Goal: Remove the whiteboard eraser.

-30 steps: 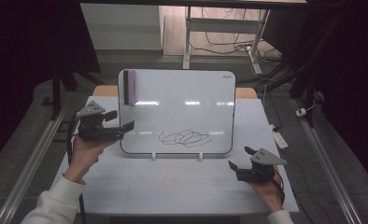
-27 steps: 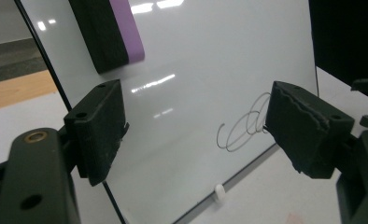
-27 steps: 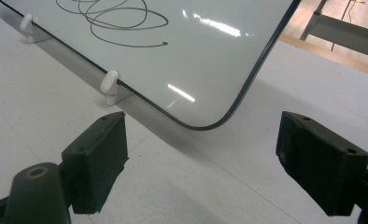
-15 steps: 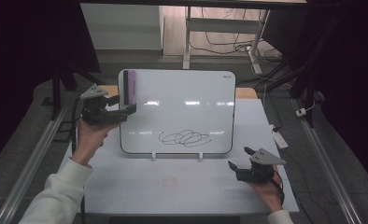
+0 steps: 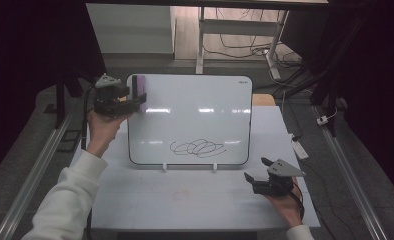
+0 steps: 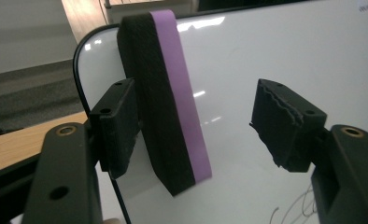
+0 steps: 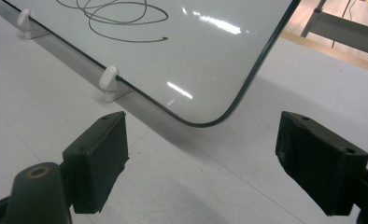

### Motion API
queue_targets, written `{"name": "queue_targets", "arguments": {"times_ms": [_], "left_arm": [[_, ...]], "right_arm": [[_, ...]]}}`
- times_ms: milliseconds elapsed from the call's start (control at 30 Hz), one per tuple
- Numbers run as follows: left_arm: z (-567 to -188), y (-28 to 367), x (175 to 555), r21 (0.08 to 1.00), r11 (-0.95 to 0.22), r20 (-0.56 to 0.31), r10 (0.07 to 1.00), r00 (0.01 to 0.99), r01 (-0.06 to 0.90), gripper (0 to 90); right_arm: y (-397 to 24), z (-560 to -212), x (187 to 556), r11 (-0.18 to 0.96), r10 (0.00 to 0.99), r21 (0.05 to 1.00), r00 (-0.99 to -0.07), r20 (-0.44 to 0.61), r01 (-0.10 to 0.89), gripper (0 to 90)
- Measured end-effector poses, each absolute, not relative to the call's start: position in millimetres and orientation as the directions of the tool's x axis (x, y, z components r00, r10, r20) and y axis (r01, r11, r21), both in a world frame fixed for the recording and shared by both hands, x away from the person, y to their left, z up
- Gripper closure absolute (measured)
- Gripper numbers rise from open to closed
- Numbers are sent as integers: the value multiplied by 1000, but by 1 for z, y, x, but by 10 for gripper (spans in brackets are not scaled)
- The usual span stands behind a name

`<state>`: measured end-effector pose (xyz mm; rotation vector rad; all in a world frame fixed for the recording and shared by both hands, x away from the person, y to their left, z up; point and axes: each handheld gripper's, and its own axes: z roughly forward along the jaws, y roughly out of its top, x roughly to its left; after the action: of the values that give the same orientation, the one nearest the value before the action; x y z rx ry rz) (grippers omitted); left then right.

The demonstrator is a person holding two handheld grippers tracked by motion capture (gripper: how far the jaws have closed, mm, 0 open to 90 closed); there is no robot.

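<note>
A whiteboard (image 5: 190, 117) stands tilted on two small white feet on the white table, with a black scribble (image 5: 197, 147) low on its face. A black and purple eraser (image 5: 139, 92) sticks to its top left corner. My left gripper (image 5: 135, 97) is raised at that corner, open, with the eraser (image 6: 168, 102) between its jaws; the left jaw looks close to the eraser's black side and the right jaw stands well apart. My right gripper (image 5: 252, 181) rests low near the board's bottom right corner (image 7: 210, 121), open and holding nothing.
The white table (image 5: 195, 200) ends just behind the board. A wooden surface (image 5: 263, 99) shows behind it. A small white object (image 5: 300, 149) lies at the table's right edge. Metal rails (image 5: 40, 165) run along both sides, and cables lie on the floor beyond.
My left gripper has risen from the board's lower left edge up to its top left corner, bringing its jaws around the eraser. The right gripper has stayed still.
</note>
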<state>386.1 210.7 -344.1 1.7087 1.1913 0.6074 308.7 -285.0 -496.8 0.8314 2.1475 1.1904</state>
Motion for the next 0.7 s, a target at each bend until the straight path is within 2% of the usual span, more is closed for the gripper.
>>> {"name": "queue_targets", "arguments": {"times_ms": [400,567,700], "left_arm": [[-339,207,409,887,-97,-71,938,340,452,451],[-341,203,414,882,-99,-59,947,316,461,539],[-341,203,414,881,-83,-72,949,306,465,572]], "right_arm": [[-286,-498,309,419,737,870,-656,-159,260,166],[-287,-499,310,421,740,868,-653,-163,261,167],[-287,-499,310,425,740,866,-651,-166,262,168]]}}
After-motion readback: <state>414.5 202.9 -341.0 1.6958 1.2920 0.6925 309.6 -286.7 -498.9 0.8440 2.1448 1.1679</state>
